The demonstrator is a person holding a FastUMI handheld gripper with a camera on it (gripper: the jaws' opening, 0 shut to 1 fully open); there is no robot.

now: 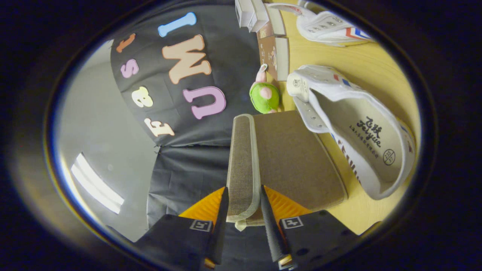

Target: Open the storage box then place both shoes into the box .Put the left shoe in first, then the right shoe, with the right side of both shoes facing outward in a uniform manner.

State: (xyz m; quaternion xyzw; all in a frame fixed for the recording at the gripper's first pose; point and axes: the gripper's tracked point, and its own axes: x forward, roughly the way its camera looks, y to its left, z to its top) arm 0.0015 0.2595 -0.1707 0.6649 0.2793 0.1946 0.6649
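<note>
Gripper (243, 205) at lower centre of the frame, its two fingers closed to a narrow gap on the raised lid (243, 165) of the storage box (297, 162). Both fingers press on the lid's lower edge, one on each face, so the lid is held edge-on and runs up from the fingertips toward mid-frame. Lid and box are covered in brown woven fabric with a pale trim along the lid's rim. The broad brown panel of the box lies immediately right of the lid, touching it along the upper end.

Right of the box, on the light wooden table (372, 60), one white shoe (357, 128) lies with its opening turned toward the camera, the insole visible; its heel end is at lower right and its laced front points toward upper centre, close beside the box. A second white shoe (331, 26), with red and blue stripes on its side, sits at the upper right of the frame, well apart from the first.

Beyond the lid's far end stands a small green and pink toy (264, 96). Above it, at upper centre, are brown and white cartons (269, 34).
</note>
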